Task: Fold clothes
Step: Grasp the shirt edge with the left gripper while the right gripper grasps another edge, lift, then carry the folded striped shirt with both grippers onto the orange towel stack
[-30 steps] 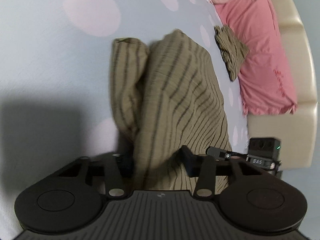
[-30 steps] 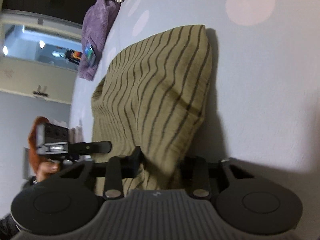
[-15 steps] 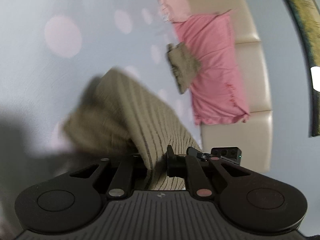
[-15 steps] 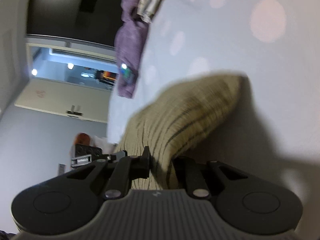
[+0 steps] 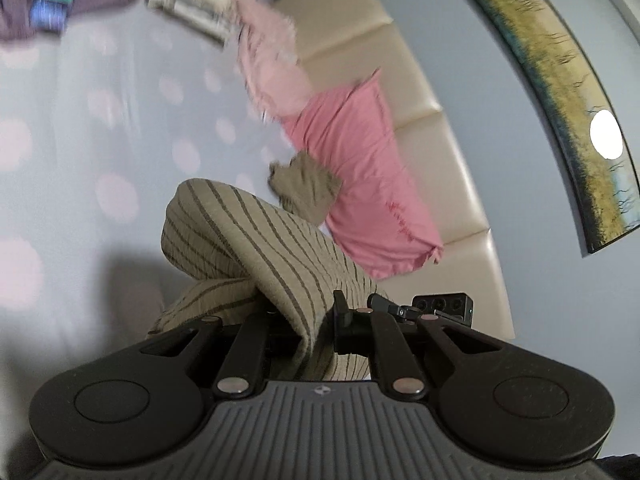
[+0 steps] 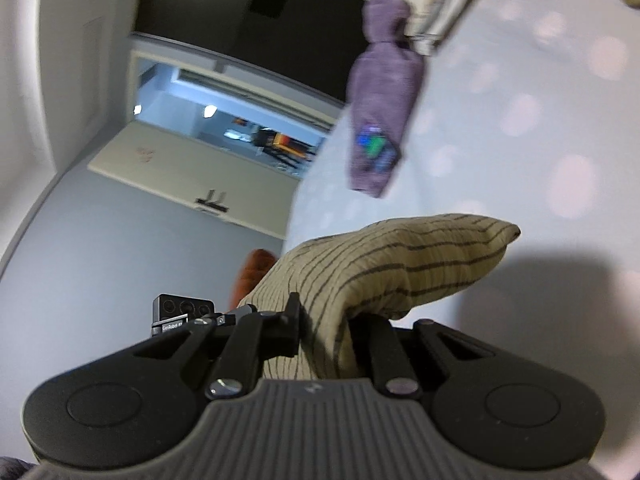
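Striped garment [image 5: 256,240] clamped in both grippers' jaws.

camera module [image 6: 182,314] label: white lettering on its lower edge, it seems to begin "Gen" or "Gex"; the rest is too small to make out
right gripper body [image 6: 312,389] mark: a small pale logo at the top middle of the ribbed grey part, no letters legible
left gripper body [image 5: 321,391] mark: a small round emblem in the same spot, no letters legible
purple cloth [image 6: 380,92] patch: a blue and green print, blurred, unreadable
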The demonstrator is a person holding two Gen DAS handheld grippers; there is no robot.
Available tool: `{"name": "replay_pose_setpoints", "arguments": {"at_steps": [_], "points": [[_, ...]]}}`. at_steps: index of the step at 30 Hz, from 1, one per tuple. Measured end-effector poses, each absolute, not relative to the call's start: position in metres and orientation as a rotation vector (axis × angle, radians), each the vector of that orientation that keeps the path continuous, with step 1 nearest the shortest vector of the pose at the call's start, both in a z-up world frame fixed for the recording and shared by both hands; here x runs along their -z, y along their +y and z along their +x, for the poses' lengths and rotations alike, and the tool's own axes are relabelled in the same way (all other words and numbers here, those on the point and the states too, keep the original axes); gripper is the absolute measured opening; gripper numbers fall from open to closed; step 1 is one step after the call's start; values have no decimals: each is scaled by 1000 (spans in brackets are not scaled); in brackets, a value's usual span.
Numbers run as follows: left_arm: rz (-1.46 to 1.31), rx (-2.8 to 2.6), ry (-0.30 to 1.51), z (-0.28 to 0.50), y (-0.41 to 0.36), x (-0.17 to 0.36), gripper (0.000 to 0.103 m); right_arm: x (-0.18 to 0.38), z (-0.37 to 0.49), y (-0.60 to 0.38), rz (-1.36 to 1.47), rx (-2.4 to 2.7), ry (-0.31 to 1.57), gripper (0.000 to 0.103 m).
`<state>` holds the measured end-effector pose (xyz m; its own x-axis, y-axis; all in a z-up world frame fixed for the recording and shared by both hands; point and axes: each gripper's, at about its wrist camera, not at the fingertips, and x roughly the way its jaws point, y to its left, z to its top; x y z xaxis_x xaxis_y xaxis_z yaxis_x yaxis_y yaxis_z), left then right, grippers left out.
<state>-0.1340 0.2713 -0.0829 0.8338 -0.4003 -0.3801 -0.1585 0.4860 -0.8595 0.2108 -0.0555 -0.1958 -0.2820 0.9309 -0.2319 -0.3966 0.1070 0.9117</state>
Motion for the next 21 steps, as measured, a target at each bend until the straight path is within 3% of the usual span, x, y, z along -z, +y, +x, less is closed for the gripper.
{"name": "replay_pose_setpoints", "arguments": {"at_steps": [10,21], "points": [[-973,-50,456,-245,354,-45,9,87,145,92,564,-1703,1148,14],[-997,-283,197,-395,423,-76,9,10,54,284,325,-1969,1103,14]]}}
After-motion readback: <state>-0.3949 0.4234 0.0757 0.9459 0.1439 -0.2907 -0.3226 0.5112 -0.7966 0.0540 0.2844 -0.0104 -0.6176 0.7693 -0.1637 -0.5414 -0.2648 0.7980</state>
